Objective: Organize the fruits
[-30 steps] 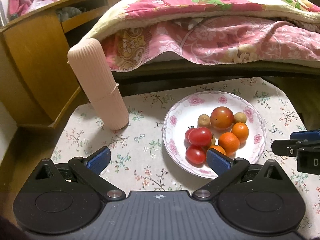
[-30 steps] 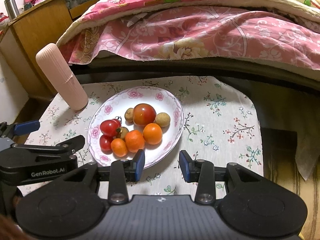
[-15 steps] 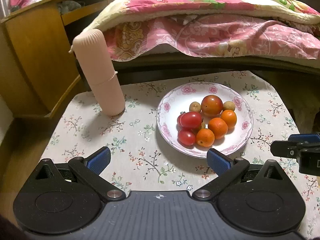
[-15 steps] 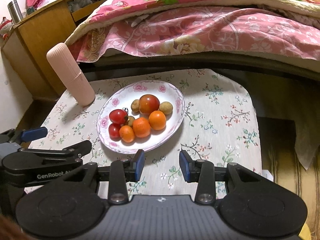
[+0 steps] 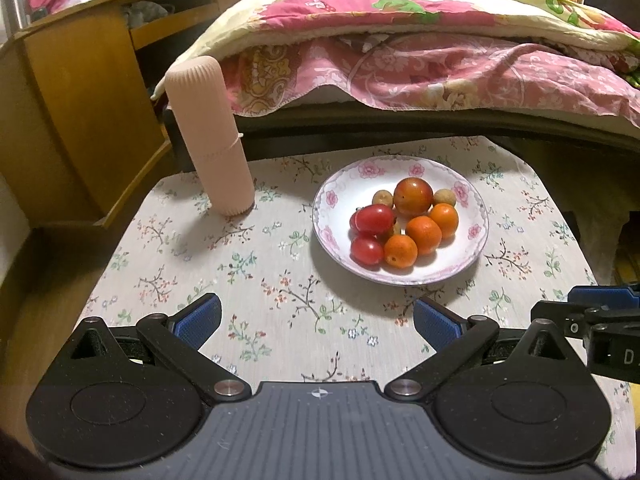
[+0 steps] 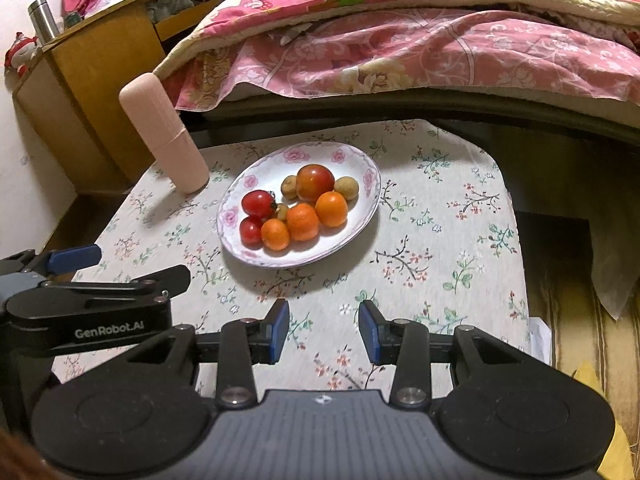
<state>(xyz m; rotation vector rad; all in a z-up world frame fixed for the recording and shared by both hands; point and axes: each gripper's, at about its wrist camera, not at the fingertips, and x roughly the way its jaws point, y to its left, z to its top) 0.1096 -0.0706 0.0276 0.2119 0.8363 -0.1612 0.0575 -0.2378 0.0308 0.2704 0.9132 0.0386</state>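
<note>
Plate [image 5: 476, 204] sits on the floral cloth [image 5: 260, 280], roughly at 1 o'clock from the left gripper [image 5: 318, 320] and 11 o'clock from the right gripper [image 6: 323, 322]. All fruit is piled touching on the plate: large tomato [image 5: 413, 197] at the plate's 12 o'clock, two cherry tomatoes [image 5: 374, 218] at 8–9 o'clock, three oranges [image 5: 423, 229] from 3 to 6 o'clock, and small brown fruits [image 5: 445, 197], likely longans, beside the large tomato.

Grippers: left jaws spread wide, empty. Right jaws at a narrower gap, also empty. Both hang over bare cloth, well short of the plate.

Handling, judged: tomatoes are thin-skinned, smooth, soft; they would bruise or split under a hard squeeze, so light closure across the widest girth. Oranges are firmer, with a grippier peel, and tolerate more force. Longans are small, light, round; likely to roll or pop out sideways. Pieces touch, so lifting one may shift neighbours. Plate is ceramic-looking and rigid; its glaze is probably slick.

View differences: the right view alone shows a steel flask [image 6: 43, 20] and a red figure [image 6: 20, 54] on the cabinet [image 6: 100, 92], plus the floor at 3 o'clock of the table. The left view shows the pink ribbed tube [image 5: 210, 136] nearer and more upright. Each view shows the other gripper at its edge.
</note>
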